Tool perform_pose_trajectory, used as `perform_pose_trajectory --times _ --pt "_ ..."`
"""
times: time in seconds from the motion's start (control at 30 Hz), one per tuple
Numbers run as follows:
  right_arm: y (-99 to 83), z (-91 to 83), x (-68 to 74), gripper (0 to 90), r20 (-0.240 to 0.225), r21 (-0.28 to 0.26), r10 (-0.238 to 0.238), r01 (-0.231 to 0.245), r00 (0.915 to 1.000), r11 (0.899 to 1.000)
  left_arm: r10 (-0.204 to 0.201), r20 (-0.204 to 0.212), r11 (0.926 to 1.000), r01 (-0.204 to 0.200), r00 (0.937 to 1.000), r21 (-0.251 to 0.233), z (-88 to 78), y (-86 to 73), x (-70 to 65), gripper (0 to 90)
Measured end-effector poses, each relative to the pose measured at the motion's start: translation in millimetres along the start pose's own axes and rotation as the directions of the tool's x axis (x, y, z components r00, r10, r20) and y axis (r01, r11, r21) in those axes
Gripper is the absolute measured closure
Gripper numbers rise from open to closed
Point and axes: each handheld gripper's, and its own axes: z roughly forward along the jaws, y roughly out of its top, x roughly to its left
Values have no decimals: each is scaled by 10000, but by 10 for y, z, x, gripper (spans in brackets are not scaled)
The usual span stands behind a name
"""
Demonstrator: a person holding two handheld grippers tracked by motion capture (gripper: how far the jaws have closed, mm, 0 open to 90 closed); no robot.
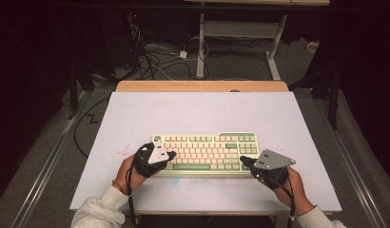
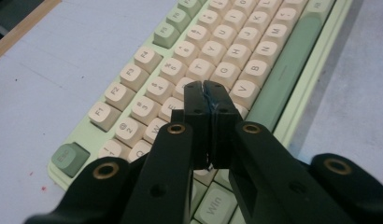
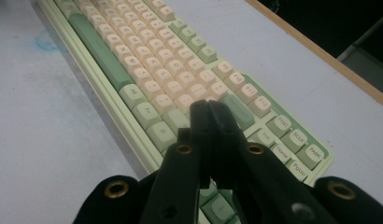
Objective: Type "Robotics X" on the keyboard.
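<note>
A pale green keyboard [image 1: 207, 151] with cream and green keys lies on the white table top, a little in front of its middle. My left gripper [image 1: 172, 155] is shut and hovers over the keyboard's left end; in the left gripper view its jaws [image 2: 204, 88] meet above the cream letter keys [image 2: 225, 74]. My right gripper [image 1: 242, 159] is shut too, at the keyboard's lower right corner. In the right gripper view its tips [image 3: 208, 107] hang over the keys near the green key block [image 3: 294, 140]. Nothing is held in either.
The white table top [image 1: 150, 111] has a wooden strip [image 1: 202, 86] along its far edge. Faint red specks [image 1: 118, 153] mark the surface left of the keyboard. Beyond the table, cables [image 1: 155, 61] and a desk frame [image 1: 240, 33] stand on the floor.
</note>
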Motion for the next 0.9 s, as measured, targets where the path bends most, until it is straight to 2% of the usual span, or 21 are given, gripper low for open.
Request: perform_pose_trajectory --times 0.2,0.37,0.43,0.6,0.9 --pt "-5 7 -3 899 -11 30 17 -17 10000 10000 -197 -98 9998 197 9998 57 6 -23 79 868" --pt "-7 19 3 899 -20 80 3 -3 10000 10000 -390 -2 9992 390 9992 34 38 -22 121 868" --pt "-10 26 6 899 -45 110 -15 16 10000 9999 -327 26 9993 326 9995 205 71 -25 125 868" --pt "-15 38 9 899 -64 155 -12 13 10000 9999 -502 195 9972 491 9985 565 158 -47 142 867" --pt "-19 54 15 899 -83 226 -49 51 10000 9997 -375 232 9965 357 9990 756 207 -32 146 839"
